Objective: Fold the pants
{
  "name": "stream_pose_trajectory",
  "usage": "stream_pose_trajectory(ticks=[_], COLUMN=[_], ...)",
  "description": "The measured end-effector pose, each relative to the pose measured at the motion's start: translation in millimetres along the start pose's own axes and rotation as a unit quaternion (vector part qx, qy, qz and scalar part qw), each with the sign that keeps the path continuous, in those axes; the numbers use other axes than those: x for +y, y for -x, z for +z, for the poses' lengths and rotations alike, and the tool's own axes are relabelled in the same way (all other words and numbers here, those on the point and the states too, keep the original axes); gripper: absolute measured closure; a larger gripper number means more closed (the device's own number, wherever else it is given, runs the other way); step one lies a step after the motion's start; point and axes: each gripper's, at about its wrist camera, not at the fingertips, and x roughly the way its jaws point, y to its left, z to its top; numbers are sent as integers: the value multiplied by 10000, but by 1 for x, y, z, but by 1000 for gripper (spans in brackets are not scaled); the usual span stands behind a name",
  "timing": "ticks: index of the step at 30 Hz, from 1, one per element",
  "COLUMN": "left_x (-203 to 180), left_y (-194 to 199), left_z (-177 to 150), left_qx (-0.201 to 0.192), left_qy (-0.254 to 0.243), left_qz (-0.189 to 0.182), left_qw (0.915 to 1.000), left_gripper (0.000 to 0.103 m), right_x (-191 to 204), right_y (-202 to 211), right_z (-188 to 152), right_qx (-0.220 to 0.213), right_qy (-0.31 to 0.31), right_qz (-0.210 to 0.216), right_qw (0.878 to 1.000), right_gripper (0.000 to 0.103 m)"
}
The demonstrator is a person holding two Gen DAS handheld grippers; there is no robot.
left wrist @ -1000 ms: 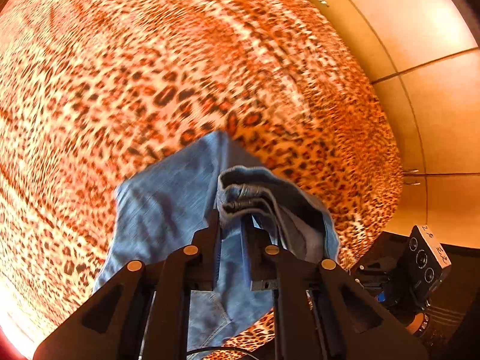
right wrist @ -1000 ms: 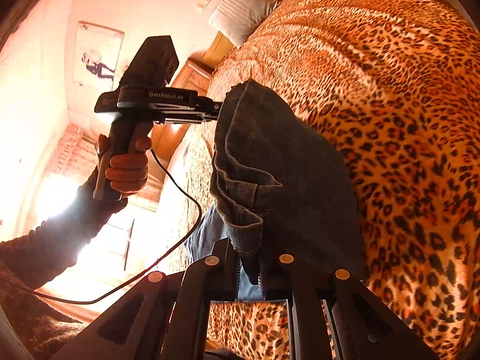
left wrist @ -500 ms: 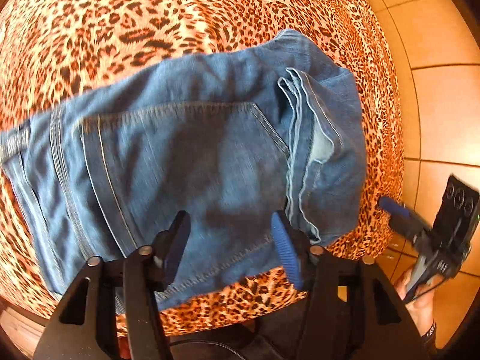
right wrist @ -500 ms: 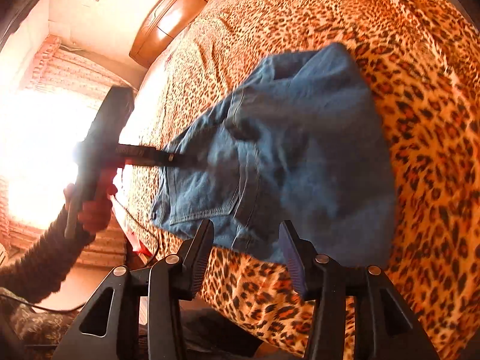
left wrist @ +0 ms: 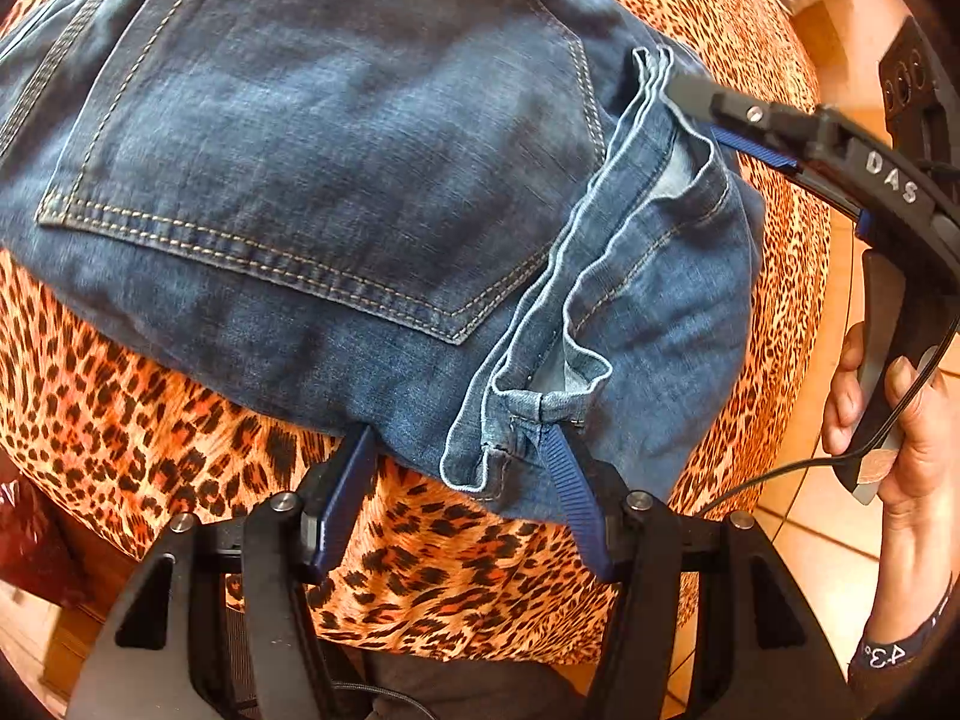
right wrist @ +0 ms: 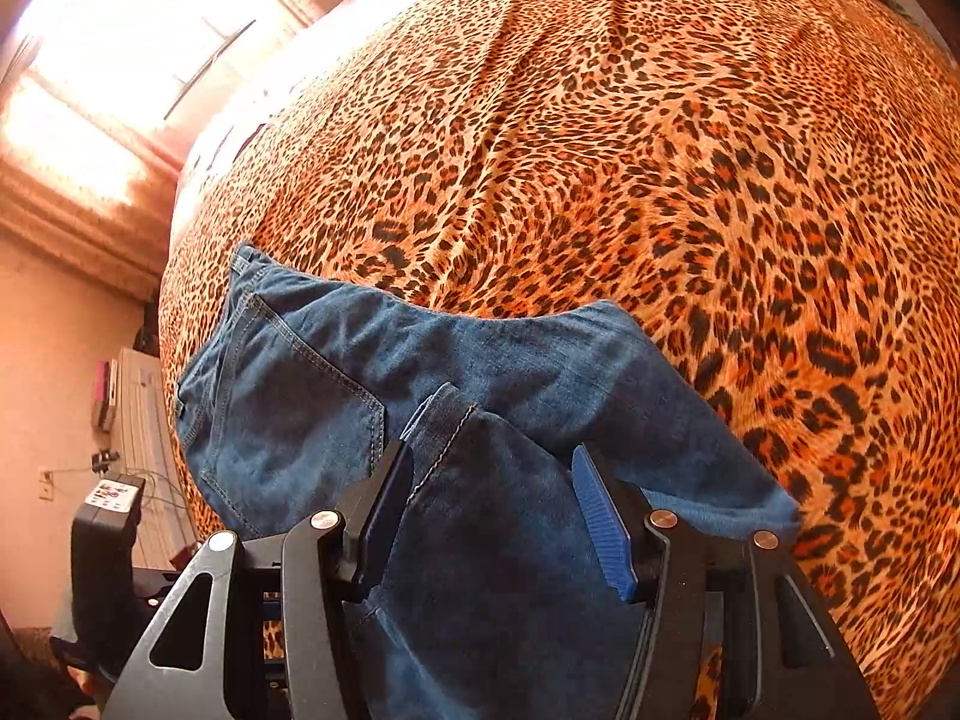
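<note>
The folded jeans (left wrist: 336, 180) lie on the leopard bedspread (right wrist: 660, 150), directly ahead of both tools. The left tool (left wrist: 459, 450) and right tool (right wrist: 492, 468) gape wide, straddling the hem edge.

"DAS" on right gripper (left wrist: 690, 97) body; wristband (left wrist: 887, 654) digits, maybe "43", seen upside down.

The folded blue denim pants (left wrist: 336, 138) are a woven, slightly faded cloth with tan stitching, lying just ahead of the black matt plastic left gripper (left wrist: 456, 450) (its finger pads (left wrist: 570, 492) are ribbed blue rubber, its screws (left wrist: 637, 501) shiny metal). Under it lies the leopard-print bedcover (right wrist: 690, 150), a smooth, faintly glossy cloth. Right of the claw, glossy tan floor tiles (left wrist: 810, 552).
</note>
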Motion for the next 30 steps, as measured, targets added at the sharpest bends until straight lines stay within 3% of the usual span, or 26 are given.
stream_pose_trajectory(ticks=[1,2,3,4,5,6,9,12,14,15,18,20,21,25,30], left_x=[3,1,3,3,7,11,23,31,32,32,34,30,27,24,4], left_y=[2,3,4,4,1,-3,2,24,34,40,53,48,43,22,15], left_z=[-4,-8,-13,-18,-22,-23,-26,-32,-35,-35,-26,-14,-11,-15,-16], left_qx=[-72,-96,-104,-142,-203,-235,-175,-281,-307,-365,-556,-596,-587,-335,-573], left_qy=[43,16,-37,-66,-25,84,472,289,273,301,373,408,471,596,447], left_qz=[73,100,115,214,338,311,51,148,-6,-156,-477,-433,-348,-403,56], left_qw=[9999,9999,9999,9996,9992,9992,9987,9991,9992,9988,9966,9964,9966,9968,9973], left_gripper=[54,72,81,85,85,85,85,85,85,85,83,66,62,60,57], right_x=[8,19,30,42,49,55,59,38,14,2,-39,-49,-49,-26,10], right_y=[-10,-12,-9,2,8,6,-31,9,38,48,53,52,50,29,-7], right_z=[3,5,8,13,18,23,32,29,21,14,-2,-11,-14,-11,-2], right_qx=[218,318,244,42,-182,-230,557,134,-80,-136,16,-12,-30,33,357], right_qy=[300,562,738,810,812,875,1075,806,656,604,177,18,-28,347,1048], right_qz=[-32,-60,-44,200,447,383,-582,15,-23,-175,-316,-197,-56,194,-224], right_qw=[9993,9979,9970,9965,9955,9952,9909,9967,9978,9979,9993,9998,10000,9992,9936], right_gripper=[62,94,101,102,102,103,96,95,64,57,56,56,56,56,54])
